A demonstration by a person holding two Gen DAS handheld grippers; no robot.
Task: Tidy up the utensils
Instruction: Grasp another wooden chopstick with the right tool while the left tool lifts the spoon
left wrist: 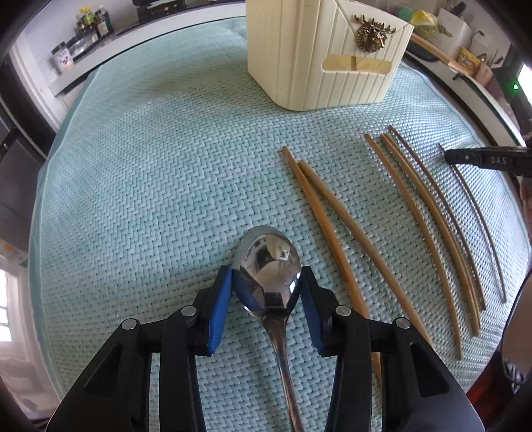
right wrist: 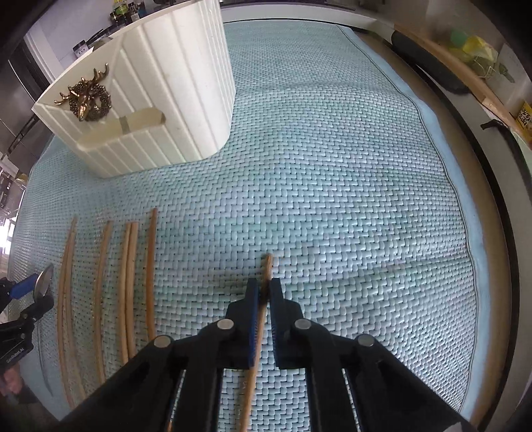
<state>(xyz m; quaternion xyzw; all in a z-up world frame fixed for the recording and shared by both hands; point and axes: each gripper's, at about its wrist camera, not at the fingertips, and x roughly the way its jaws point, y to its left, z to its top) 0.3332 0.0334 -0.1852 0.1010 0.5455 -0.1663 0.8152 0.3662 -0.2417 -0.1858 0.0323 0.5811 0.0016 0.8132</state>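
Left tongs [left wrist: 266, 275] around spoon [left wrist: 267, 262]; right tongs [right wrist: 264, 287] tight on chopstick [right wrist: 262, 319].

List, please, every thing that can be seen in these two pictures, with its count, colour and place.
Mat: one, pale green, woven, under everything.
Utensil holder: one, cream, ribbed, at the far end of the mat.
Deer ornament: one, brass-coloured, on the holder's front.
Chopsticks: at least six, tan wood, roughly side by side on the mat.
Spoon: one, silver, gripped at its bowl.
Bottles: several, mixed colours, on a shelf beyond the mat.
Left gripper: black, blue pads, shut on the spoon.
Right gripper: black, blue pads, shut on one chopstick.
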